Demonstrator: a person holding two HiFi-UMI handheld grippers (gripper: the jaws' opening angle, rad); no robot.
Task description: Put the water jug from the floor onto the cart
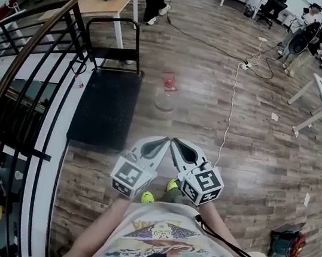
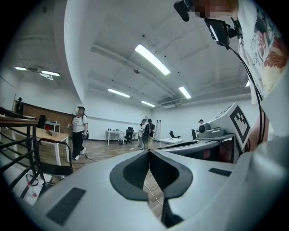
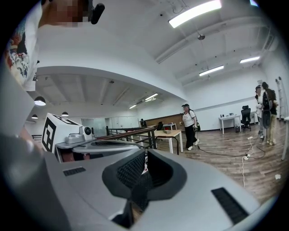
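Jaws on my left gripper [image 1: 162, 141] and right gripper [image 1: 176, 143] sit together, empty, I judge because nothing is in reach yet: the water jug [image 1: 166, 93] stands on the floor [image 1: 256, 140] ahead, just beside the right edge of the cart [image 1: 103, 110].

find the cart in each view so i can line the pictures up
Head view: the cart lies left of centre on the floor, its handle toward the wooden table.
Left gripper view: the cart is at the far left, its black handle frame below the table.
Right gripper view: not clearly in it; the right tongs cover the floor there.
Shared landmark: the wooden table.
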